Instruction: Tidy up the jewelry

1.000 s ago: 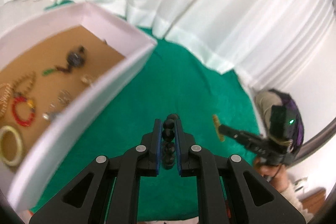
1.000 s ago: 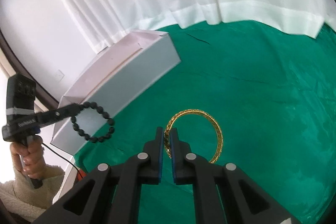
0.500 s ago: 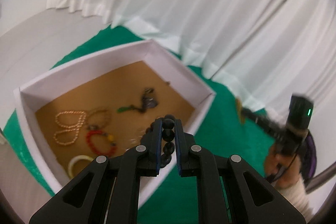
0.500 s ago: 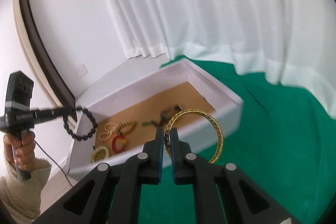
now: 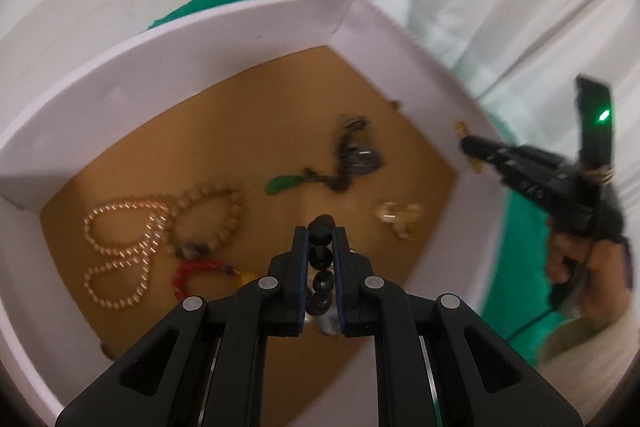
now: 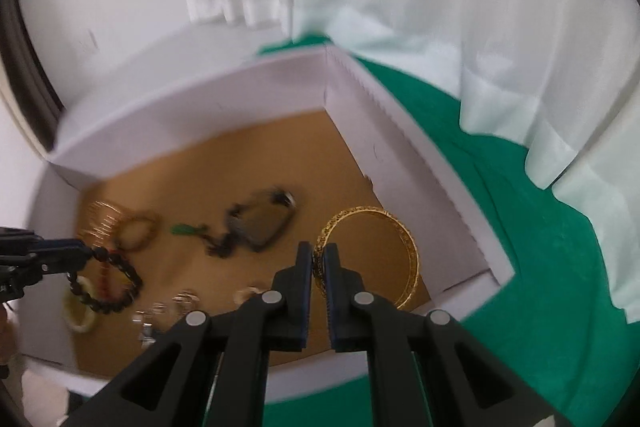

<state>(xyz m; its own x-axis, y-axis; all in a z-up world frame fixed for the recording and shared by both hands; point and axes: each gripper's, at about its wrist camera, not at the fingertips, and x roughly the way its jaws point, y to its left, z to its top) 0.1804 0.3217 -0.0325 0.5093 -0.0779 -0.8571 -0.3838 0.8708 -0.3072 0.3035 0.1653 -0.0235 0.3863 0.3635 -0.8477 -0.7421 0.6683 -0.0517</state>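
Observation:
A white box (image 5: 168,39) with a brown floor holds several jewelry pieces. My left gripper (image 5: 321,231) is shut on a black bead bracelet (image 5: 322,259) and holds it above the box floor; the bracelet also shows hanging at the left of the right wrist view (image 6: 112,267). My right gripper (image 6: 319,251) is shut on a gold bangle (image 6: 404,239) and holds it over the right end of the box (image 6: 400,131). The right gripper also shows at the box's right wall in the left wrist view (image 5: 476,151).
In the box lie a pearl strand (image 5: 120,235), a tan bead bracelet (image 5: 224,211), a red bead bracelet (image 5: 196,269), a green pendant on a dark cord (image 5: 284,183) and a pale bangle (image 6: 80,311). Green cloth (image 6: 560,267) lies under the box; white curtains hang behind.
Both grippers have moved from above the green cloth to over the open box, each still holding its piece. The views now look down into the box.

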